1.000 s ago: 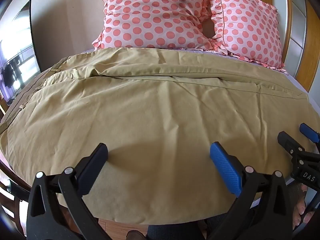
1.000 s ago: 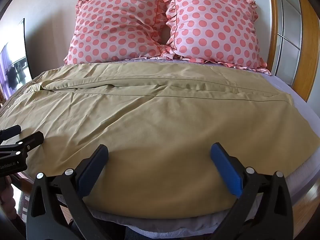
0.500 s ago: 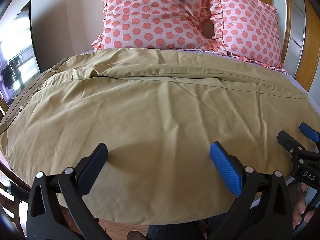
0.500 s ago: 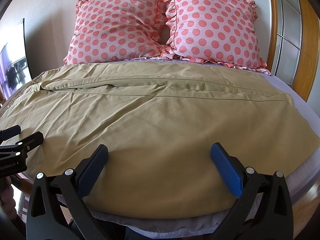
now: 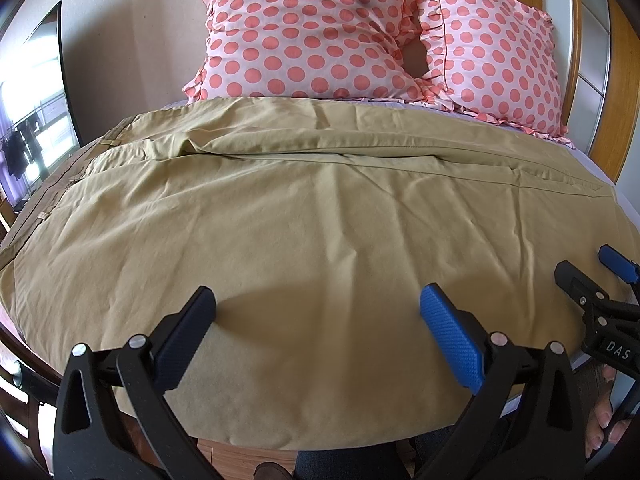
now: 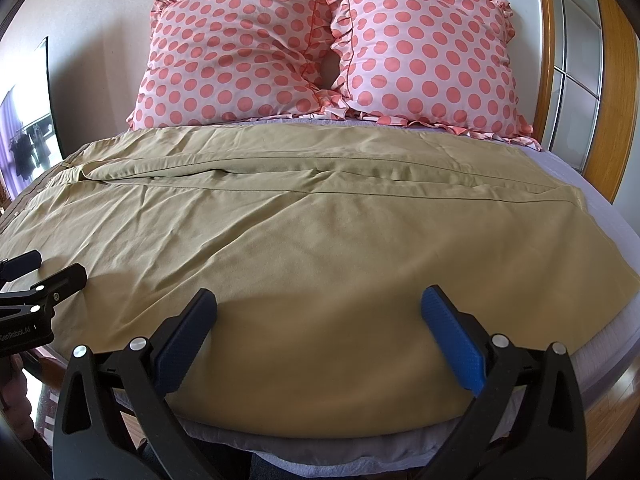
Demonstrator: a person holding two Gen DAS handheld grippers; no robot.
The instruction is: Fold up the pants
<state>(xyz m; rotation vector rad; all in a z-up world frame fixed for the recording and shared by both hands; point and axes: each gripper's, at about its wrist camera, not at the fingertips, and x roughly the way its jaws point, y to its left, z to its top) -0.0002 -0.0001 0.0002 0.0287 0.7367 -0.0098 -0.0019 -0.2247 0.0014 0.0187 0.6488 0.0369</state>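
Tan pants (image 5: 312, 216) lie spread flat across the bed, waistband at the left, legs running to the right; they also show in the right wrist view (image 6: 320, 232). My left gripper (image 5: 316, 312) is open and empty, hovering just above the near edge of the pants. My right gripper (image 6: 318, 312) is open and empty above the near edge further right. The right gripper shows at the right edge of the left wrist view (image 5: 580, 276), and the left gripper at the left edge of the right wrist view (image 6: 44, 272).
Two pink polka-dot pillows (image 5: 304, 36) (image 6: 424, 52) stand against the wall behind the pants. A wooden frame with glass panels (image 6: 580, 80) is at the right. A lilac sheet (image 6: 600, 184) covers the bed. The wood floor (image 5: 224, 452) lies below the near edge.
Both grippers have crept slightly forward over the near edge of the pants. The jaws stay open and the pants have not moved.
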